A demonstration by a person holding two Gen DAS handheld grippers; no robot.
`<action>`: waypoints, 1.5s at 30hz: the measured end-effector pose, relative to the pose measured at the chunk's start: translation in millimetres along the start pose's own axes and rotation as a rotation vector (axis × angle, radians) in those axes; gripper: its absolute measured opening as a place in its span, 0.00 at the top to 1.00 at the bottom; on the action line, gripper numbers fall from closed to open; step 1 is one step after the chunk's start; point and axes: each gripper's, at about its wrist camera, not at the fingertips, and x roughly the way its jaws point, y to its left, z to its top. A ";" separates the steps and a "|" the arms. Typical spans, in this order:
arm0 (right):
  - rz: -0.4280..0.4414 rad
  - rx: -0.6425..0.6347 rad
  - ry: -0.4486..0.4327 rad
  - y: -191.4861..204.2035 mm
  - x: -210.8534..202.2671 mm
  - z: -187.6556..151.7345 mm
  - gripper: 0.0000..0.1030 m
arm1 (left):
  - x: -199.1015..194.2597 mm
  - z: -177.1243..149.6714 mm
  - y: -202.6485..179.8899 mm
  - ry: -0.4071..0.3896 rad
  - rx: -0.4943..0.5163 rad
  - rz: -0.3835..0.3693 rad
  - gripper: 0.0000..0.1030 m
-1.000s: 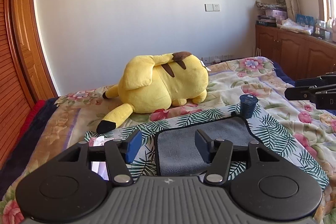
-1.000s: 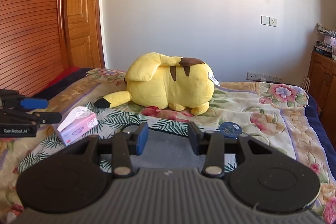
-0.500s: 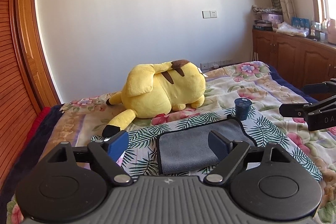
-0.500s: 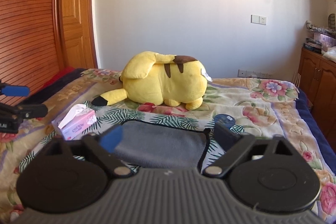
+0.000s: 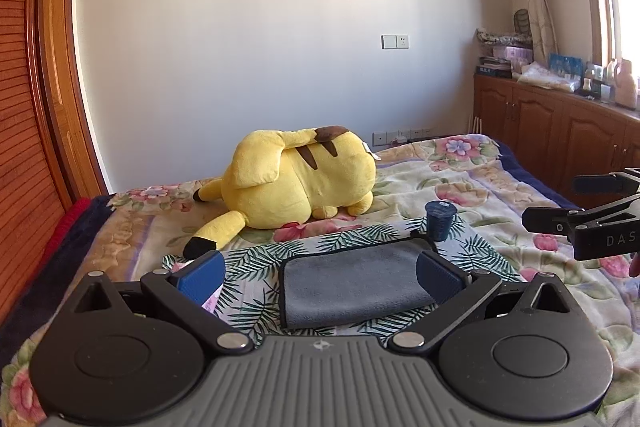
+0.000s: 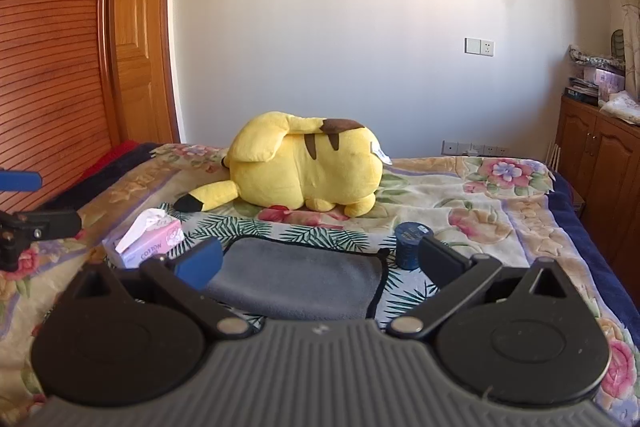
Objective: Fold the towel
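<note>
**Both grippers spread wide above the grey towel**

Writing first: the pink tissue box (image 6: 150, 245) reads "COTTON" in the right wrist view, at 9 o'clock of the towel. In the left wrist view the right gripper (image 5: 560, 203) pokes in at 3 o'clock, its body lettered "DAS", the rest cut off.

The grey towel (image 5: 354, 285) lies flat on the leaf-print cloth (image 5: 256, 263) on the floral bed (image 5: 472, 179). A dark blue cup (image 6: 408, 245) stands at its 2 o'clock corner, and the yellow plush (image 6: 308, 169) lies beyond at 12.

The left gripper (image 5: 320, 279) has its jaws wide, holding nothing; same for the right. A second ago both were narrow, so they've opened out, and the cameras sit higher.

Only the left view shows the window; the tissue box is nearly hidden there.
</note>
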 end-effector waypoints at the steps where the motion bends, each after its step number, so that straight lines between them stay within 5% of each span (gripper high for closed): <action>1: -0.002 0.000 -0.002 -0.6 -2.5 -0.6 0.00 | -2.3 -1.6 -1.2 0.000 -0.002 -0.002 0.16; 27: -0.010 0.011 0.004 6.9 -53.0 -26.1 0.00 | -50.5 -54.0 -20.1 0.035 -0.043 -0.005 0.16; 45: 0.029 -0.010 0.027 33.4 -78.7 -82.9 0.00 | -76.2 -109.2 -28.3 0.040 -0.081 0.019 0.16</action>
